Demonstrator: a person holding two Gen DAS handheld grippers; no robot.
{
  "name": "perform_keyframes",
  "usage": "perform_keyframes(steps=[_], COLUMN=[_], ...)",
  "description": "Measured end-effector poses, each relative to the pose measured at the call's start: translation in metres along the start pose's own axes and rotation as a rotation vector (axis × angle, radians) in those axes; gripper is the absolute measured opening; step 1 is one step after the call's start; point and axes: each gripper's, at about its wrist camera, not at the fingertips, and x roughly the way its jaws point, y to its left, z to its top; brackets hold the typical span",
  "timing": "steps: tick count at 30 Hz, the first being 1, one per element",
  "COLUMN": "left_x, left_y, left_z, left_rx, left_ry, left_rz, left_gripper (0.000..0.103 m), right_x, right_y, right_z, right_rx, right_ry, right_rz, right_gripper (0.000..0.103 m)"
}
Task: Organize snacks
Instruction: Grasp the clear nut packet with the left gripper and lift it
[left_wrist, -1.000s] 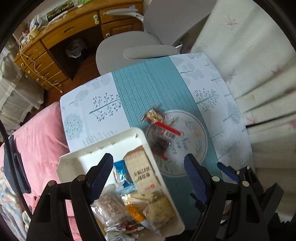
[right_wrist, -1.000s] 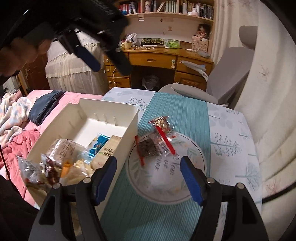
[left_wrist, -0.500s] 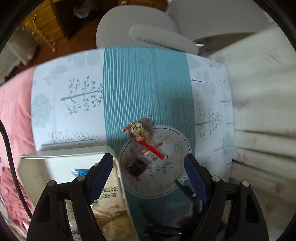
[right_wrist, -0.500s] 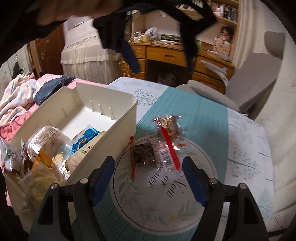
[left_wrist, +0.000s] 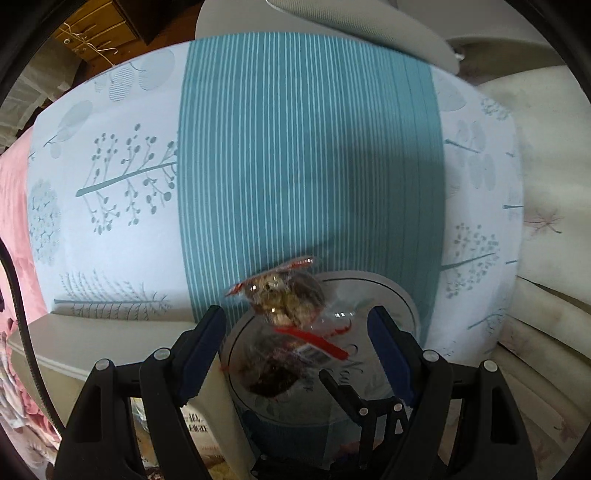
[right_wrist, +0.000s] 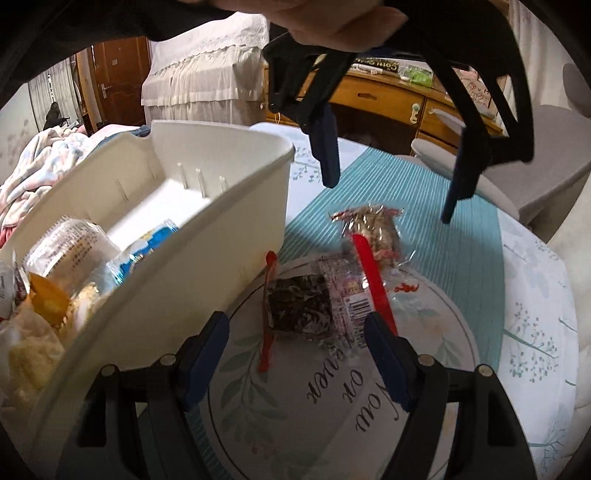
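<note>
Left gripper (left_wrist: 295, 343): released, jaws wide, nothing between the pads; it hangs above the nut snack (left_wrist: 284, 299), pointing steeply down.
Right gripper (right_wrist: 295, 347): released too, empty; its jaws frame the dark snack (right_wrist: 299, 306) from the near side, not touching it.
Snacks: two clear packets lie on the table (left_wrist: 122, 206) beside the bin (right_wrist: 221, 236); the dark one on the plate (right_wrist: 424, 387), the nut one on the plate's far rim and partly on the teal stripe.
Overlap: the packets touch, and the dark snack's red-edged wrapper lies against the nut snack.
Risk, drag: lifting either packet probably pulls the other along or flips it off the plate, because the wrappers overlap.
Risk, collision: both grippers converge on the same small spot; the left one hangs directly over the right one's target, so they may knock fingers.
Risk, slip: the film is glossy and loose; a pinch on wrapper alone likely lets the contents slide out.
Risk, plate: pads pressing down could skid the plate.
Obstacle: the bin wall stands just beside the plate, crowding the right gripper's left finger.
Bin: already holds several wrapped snacks at its near end; the far end is bare.
Around: a grey chair (right_wrist: 517, 162) and a wooden desk (right_wrist: 388, 92) stand beyond the table, and a curtain hangs to its right.
</note>
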Motion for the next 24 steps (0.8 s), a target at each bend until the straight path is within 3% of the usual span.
perform_keyframes(steps=[6, 13, 24], left_x=[0.022, 0.036, 0.03], left_y=[-0.007, -0.017, -0.005], left_z=[0.008, 0.012, 0.015], left_rx=[0.011, 0.004, -0.031], left_ry=[0.025, 0.032, 0.02], left_rz=[0.057, 0.091, 0.065], left_gripper=[0.076, 0.064, 0.053], right_x=[0.01, 0.015, 0.01], right_y=[0.0, 0.002, -0.007], right_z=[-0.003, -0.004, -0.009], right_rx=[0.005, -0.019, -0.013], right_ry=[0.016, 0.027, 0.038], right_rz=[0.021, -0.007, 0.015], right_gripper=[0.074, 0.05, 0.044])
